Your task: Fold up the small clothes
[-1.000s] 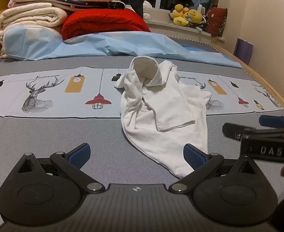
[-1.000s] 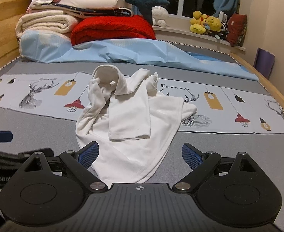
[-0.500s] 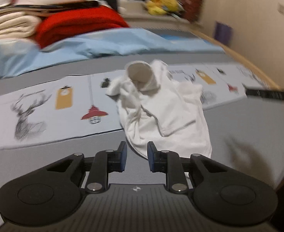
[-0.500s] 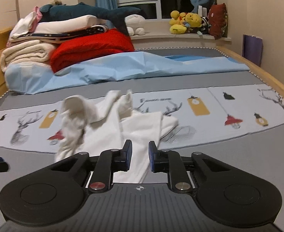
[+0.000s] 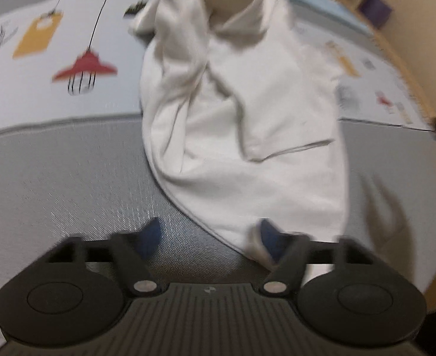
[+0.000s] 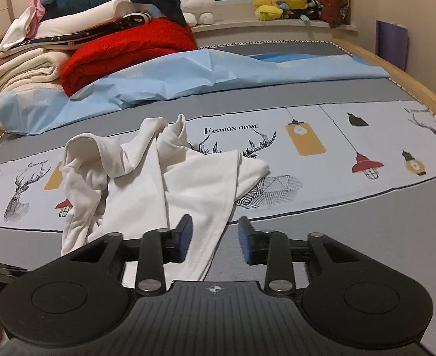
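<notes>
White cotton top [image 6: 146,190] lies crumpled mid-frame on the bedsheet [image 6: 351,237]. We spread the left gripper [image 5: 209,237] wide around its lower hem; our right gripper [image 6: 215,238], jaws just reopening, straddles the right edge ungripped, ready to flatten it.

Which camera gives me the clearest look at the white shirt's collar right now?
The right wrist view: the white shirt lies sharp and whole, its collar raised at the left. The left wrist view is motion-blurred, with the collar cropped at the top edge.
</notes>
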Available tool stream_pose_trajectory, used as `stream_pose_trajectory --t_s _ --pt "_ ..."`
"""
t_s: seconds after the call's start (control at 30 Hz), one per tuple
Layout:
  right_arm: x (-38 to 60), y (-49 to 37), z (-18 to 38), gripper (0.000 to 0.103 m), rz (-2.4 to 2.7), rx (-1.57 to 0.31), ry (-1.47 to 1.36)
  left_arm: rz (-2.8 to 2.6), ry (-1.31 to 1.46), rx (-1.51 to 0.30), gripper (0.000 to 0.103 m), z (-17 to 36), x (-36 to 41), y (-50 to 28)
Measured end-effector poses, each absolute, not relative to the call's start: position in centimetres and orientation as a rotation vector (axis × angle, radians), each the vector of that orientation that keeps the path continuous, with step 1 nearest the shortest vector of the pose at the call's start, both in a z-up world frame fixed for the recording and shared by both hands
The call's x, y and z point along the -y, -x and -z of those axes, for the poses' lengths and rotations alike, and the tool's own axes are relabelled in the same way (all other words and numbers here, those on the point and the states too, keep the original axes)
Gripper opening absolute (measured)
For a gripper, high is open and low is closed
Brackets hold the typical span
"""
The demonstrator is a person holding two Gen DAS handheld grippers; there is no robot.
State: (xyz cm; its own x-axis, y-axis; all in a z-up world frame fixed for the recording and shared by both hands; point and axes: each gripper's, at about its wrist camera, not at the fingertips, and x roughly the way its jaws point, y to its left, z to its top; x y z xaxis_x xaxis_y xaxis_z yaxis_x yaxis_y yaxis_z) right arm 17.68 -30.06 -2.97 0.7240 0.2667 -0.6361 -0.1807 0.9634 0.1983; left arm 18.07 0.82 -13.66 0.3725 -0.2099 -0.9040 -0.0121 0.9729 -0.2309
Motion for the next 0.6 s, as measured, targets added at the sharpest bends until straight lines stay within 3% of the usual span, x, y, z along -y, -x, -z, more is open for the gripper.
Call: stream_pose_trajectory --t_s 0.03,0.13,0.2,0.23,0.27,0.6 --pt "30.2 -17.6 3.0 0.040 -0.243 -0.718 -0.122 0.125 0.192 -1.166 0.090 13.8 -0.2 -18.1" --pt "31.0 -17.8 2.9 0.041 -0.221 -0.726 -0.135 0.182 0.074 -1.109 0.085 13.9 2.3 -17.8" --pt "31.3 -17.9 2.8 0.041 -0.210 -0.731 -0.137 0.218 -0.063 -1.069 0.064 14.0 4.1 -17.1" --pt "31.3 -17.9 2.8 0.041 -0.205 -0.732 -0.133 0.249 -0.142 -1.042 0.041 14.0 4.9 -16.6" --pt "31.3 -17.9 2.8 0.041 -0.200 -0.733 -0.129 0.284 -0.163 -1.034 0.004 13.8 5.2 -16.4" --pt "31.5 -17.8 3.3 0.041 -0.142 -0.740 -0.139 0.390 -0.144 -1.034 0.004 5.4 -3.2 -11.7"
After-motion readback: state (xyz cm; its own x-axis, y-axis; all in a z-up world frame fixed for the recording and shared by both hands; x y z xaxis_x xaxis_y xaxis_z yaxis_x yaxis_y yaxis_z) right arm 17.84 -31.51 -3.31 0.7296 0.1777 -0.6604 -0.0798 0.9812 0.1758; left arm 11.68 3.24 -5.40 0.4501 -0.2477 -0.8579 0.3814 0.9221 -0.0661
